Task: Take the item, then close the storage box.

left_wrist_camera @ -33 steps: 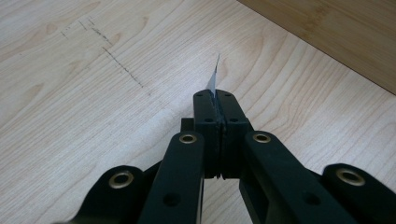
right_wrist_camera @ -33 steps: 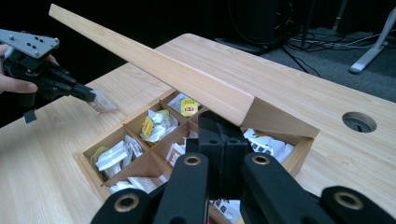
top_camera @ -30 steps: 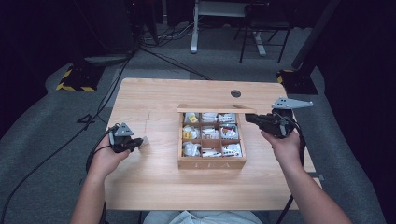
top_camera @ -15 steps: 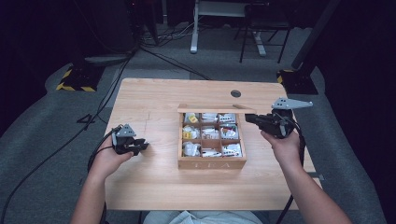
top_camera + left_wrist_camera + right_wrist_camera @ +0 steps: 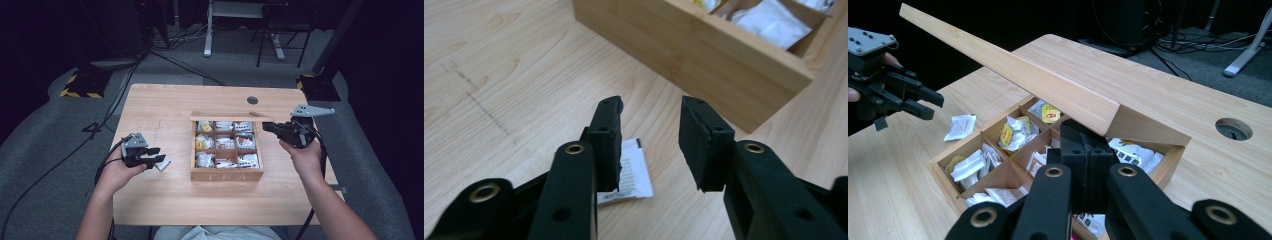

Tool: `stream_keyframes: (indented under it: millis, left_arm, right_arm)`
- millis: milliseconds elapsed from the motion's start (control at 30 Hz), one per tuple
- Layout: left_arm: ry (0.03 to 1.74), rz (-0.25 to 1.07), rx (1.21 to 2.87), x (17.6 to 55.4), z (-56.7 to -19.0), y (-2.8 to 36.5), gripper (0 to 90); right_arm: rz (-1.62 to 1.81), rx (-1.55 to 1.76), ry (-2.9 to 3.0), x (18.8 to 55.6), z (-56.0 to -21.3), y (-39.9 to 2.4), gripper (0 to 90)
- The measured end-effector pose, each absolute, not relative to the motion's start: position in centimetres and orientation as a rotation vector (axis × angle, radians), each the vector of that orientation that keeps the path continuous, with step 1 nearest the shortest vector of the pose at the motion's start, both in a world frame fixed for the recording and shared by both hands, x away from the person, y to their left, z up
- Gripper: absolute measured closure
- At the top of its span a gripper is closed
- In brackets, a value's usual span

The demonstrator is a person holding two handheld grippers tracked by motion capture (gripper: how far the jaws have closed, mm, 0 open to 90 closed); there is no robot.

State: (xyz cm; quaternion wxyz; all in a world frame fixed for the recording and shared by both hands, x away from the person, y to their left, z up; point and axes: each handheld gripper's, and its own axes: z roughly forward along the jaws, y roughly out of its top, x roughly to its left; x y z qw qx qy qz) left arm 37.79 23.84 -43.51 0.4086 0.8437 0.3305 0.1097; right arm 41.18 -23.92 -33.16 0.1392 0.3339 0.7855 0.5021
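A wooden compartment box (image 5: 227, 175) stands mid-table, with tea sachets (image 5: 225, 142) in its cells. Its lid (image 5: 225, 116) stands up at the back. My right gripper (image 5: 265, 126) is shut on the lid's right end; in the right gripper view its pads (image 5: 1085, 132) pinch the lid (image 5: 1023, 70) above the box (image 5: 1173, 155). My left gripper (image 5: 156, 155) hovers left of the box, and its jaws have just been opening. Nothing is between them. A white sachet (image 5: 634, 170) lies flat on the table under the left gripper (image 5: 651, 107), also seen as a sachet (image 5: 162, 164) beside the box (image 5: 704, 50).
The light wooden table (image 5: 165, 110) has a round cable hole (image 5: 252, 100) behind the box. Bare tabletop lies left of and in front of the box. Cables trail from both grippers. Dark floor and furniture legs lie beyond the far edge.
The left gripper's jaws have opened and let go of the white sachet, which now lies on the table. That hand has shifted slightly toward the box. The right gripper has stayed put.
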Motion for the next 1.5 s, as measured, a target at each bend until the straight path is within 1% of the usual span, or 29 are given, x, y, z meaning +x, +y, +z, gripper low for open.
stream_keyframes:
  millis: [100,400,567,800,1133,1367,1500]
  left_arm:
    - [0.817,0.272,2.110,37.4,-43.1,23.3,57.8]
    - [0.768,0.275,2.083,35.6,-42.7,21.9,57.0]
    - [0.738,0.248,2.096,34.8,-43.0,21.1,53.0]
    - [0.739,0.228,2.113,34.1,-44.4,20.8,48.6]
    - [0.757,0.168,2.162,33.3,-47.5,20.5,47.5]
    - [0.754,0.132,2.187,32.8,-48.7,19.8,46.8]
    - [0.745,0.133,2.214,32.8,-49.2,19.4,45.9]
  right_arm:
    - [1.449,0.965,2.271,41.2,-33.1,-23.9,90.0]
    - [1.454,0.962,2.272,41.2,-33.1,-24.1,90.0]
    - [1.442,0.958,2.279,41.2,-33.1,-24.2,90.0]
    - [1.423,0.970,2.285,41.2,-33.1,-24.5,90.0]
    - [1.413,0.976,2.308,41.2,-33.1,-24.7,90.0]
    - [1.399,0.991,2.326,41.0,-33.2,-24.8,90.0]
    - [1.388,0.993,2.343,40.8,-33.4,-24.8,89.9]
